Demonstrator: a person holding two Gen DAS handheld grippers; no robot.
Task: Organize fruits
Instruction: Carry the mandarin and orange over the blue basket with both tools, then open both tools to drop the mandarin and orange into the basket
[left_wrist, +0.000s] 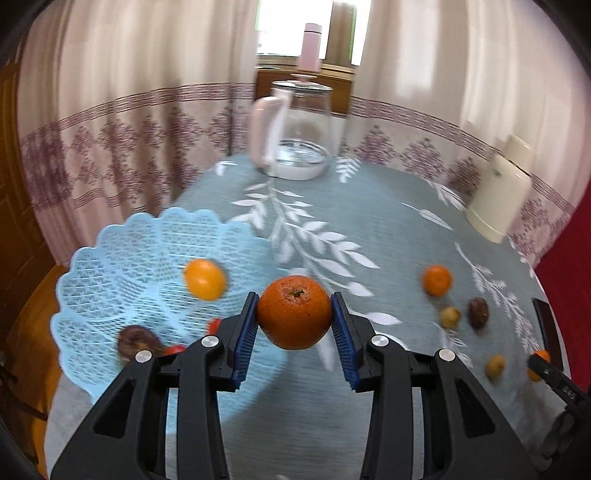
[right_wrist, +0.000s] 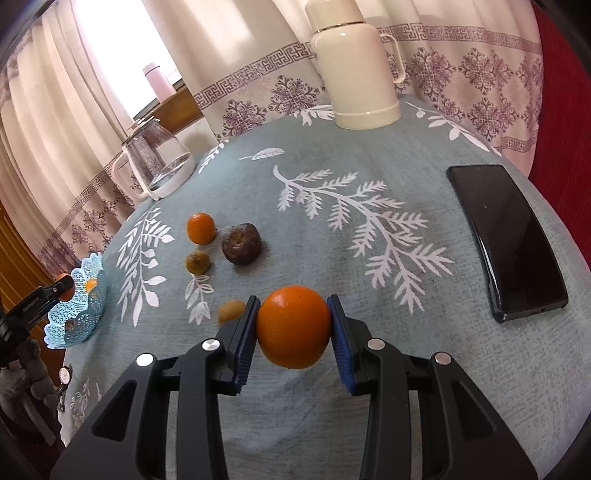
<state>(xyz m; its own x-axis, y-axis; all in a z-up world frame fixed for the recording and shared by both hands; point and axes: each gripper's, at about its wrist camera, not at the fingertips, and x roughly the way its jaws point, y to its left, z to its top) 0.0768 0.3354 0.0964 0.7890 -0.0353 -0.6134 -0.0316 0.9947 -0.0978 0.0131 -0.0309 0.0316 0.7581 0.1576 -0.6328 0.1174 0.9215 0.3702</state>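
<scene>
Orange fruit is filling both grips: the left gripper (left_wrist: 294, 314) is clamping a stem-up orange (left_wrist: 294, 312) between its blue pads (left_wrist: 246, 334), and the right gripper (right_wrist: 291, 326) is squeezing a second orange (right_wrist: 293, 327) the same way, each fruit sitting out at the pad tips rather than deep between them. That shallow hold is the main risk, in my judgement; a round, smooth skin pinched near its widest line could be rolling out forward if either hand is tilting or jolting.

In the left wrist view the blue lattice basket (left_wrist: 110, 258) is lying at about ten o'clock of the held orange, already carrying a yellow-orange fruit (left_wrist: 205, 278), a dark brown fruit (left_wrist: 137, 341) and something red, partly hidden. Releasing from too high could be bouncing the orange off those and over the low scalloped rim.

For the right hand, the basket (right_wrist: 79, 314) is sitting far off at nine o'clock, near the table edge, with the left gripper's tip beside it; both hands arriving together could be colliding. A small orange (right_wrist: 200, 228), a dark ridged fruit (right_wrist: 242, 243) and two little brownish fruits (right_wrist: 197, 262) are waiting between eleven and ten o'clock, liable to being knocked in a low sweep. The black phone (right_wrist: 508, 240) is lying at two o'clock, clear of the route
</scene>
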